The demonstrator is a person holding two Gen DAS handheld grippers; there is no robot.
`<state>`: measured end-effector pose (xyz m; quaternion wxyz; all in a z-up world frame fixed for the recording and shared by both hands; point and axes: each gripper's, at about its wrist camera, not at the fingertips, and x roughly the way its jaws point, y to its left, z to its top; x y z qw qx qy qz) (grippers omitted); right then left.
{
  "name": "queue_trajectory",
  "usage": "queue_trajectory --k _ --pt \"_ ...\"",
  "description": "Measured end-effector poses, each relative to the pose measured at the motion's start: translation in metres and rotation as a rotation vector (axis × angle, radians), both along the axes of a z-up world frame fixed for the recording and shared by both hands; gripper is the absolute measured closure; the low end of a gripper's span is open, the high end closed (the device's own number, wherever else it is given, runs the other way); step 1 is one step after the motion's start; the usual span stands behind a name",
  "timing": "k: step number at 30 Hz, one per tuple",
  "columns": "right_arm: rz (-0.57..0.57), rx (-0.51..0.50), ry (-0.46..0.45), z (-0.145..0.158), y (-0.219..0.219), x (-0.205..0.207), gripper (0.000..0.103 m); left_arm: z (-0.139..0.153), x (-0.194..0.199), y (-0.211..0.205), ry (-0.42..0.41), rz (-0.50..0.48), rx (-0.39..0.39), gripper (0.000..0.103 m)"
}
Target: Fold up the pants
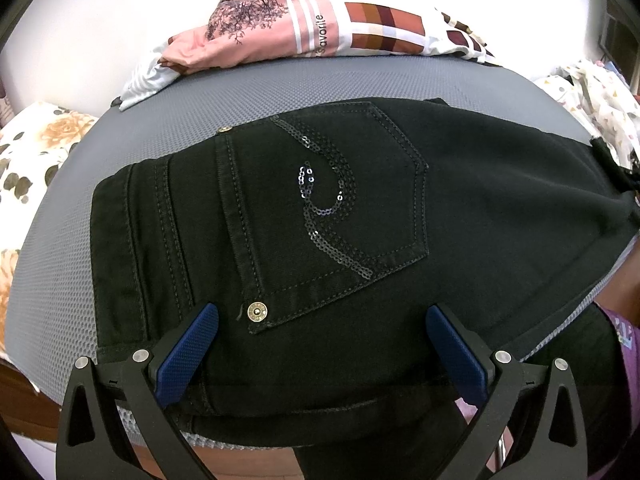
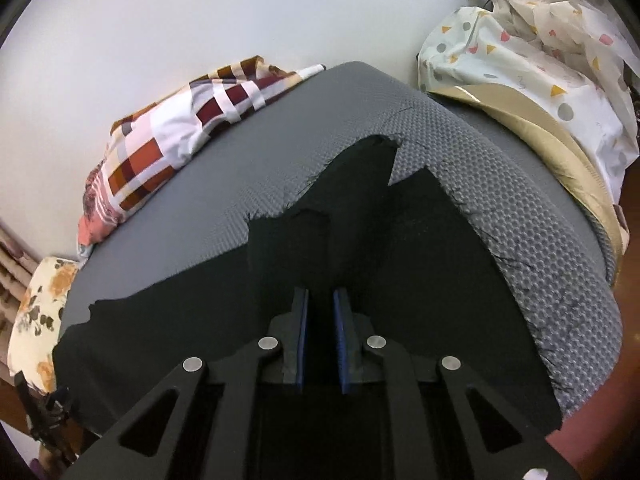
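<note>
Black jeans lie flat on a grey textured mat, back pocket with a sequin swirl facing up. My left gripper hangs open over the waist end, blue pads wide apart on either side of the pocket's lower corner, nothing between them. In the right wrist view the dark leg fabric spreads over the mat, its frayed hem ends towards the far corner. My right gripper has its blue pads drawn close, pinching a raised ridge of the black cloth.
A pink and checked bundle of bedding lies along the mat's far edge by the white wall. A floral pillow sits at the left. White cloth with coloured triangles is heaped at the right. A purple sleeve shows lower right.
</note>
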<state>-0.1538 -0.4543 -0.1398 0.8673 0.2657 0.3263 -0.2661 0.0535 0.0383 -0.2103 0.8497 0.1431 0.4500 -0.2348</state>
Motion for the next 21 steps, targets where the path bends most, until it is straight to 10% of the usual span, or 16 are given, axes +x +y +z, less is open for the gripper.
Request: queue_trajectory --k 21 --pt "0.006 -0.002 -0.004 -0.004 -0.024 0.017 0.079 0.000 0.000 0.000 0.002 0.000 0.002 0.000"
